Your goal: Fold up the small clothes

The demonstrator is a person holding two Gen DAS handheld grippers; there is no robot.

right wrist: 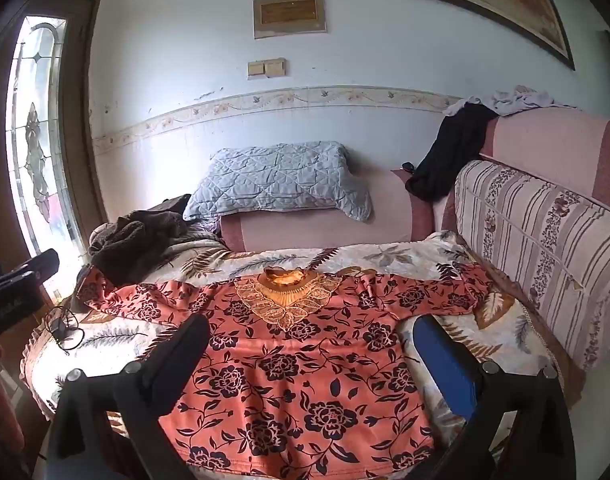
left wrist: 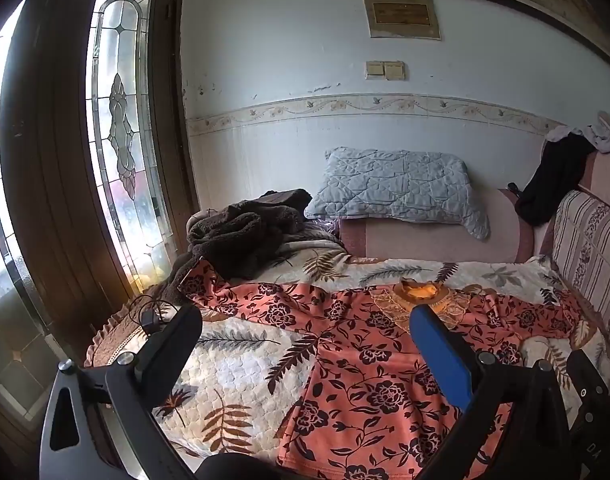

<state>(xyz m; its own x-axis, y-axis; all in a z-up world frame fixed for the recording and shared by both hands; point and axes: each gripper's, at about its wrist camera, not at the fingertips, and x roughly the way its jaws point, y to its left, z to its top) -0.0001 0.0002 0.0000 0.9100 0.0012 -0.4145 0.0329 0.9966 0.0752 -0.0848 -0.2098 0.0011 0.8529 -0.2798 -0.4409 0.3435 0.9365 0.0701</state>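
- Two grippers are mine, one in each hand, and both hang over the bed with nothing in them.
- My left gripper (left wrist: 305,328) has its jaws wide apart. Only air is between them.
- My right gripper (right wrist: 309,336) has its jaws wide apart too, and it holds nothing.
- One shirt (right wrist: 289,364) lies flat on the leafy bed cover (right wrist: 385,256). It is orange-pink with dark flowers and a gold lace neck (right wrist: 287,296).
- The neck points to the far side, toward the grey pillow (right wrist: 277,180). The bottom hem is near me.
- Both sleeves are spread out. The left sleeve (left wrist: 245,296) reaches toward the brown fuzzy clothes (left wrist: 241,236) by the window. The right sleeve (right wrist: 437,292) reaches toward the striped couch back (right wrist: 545,248).
- I think no fold is made yet. The shirt looks laid out and ready, so this is the start of the folding.
- Next, I think each gripper should go down to a sleeve or a side edge and pinch just the shirt, not the bed cover under it.
- Then the sides need to come in over the middle. The cloth is soft and thin, so it may bunch up if I pull too fast.
- A black cord (right wrist: 63,330) lies at the left edge of the bed, apart from the shirt.
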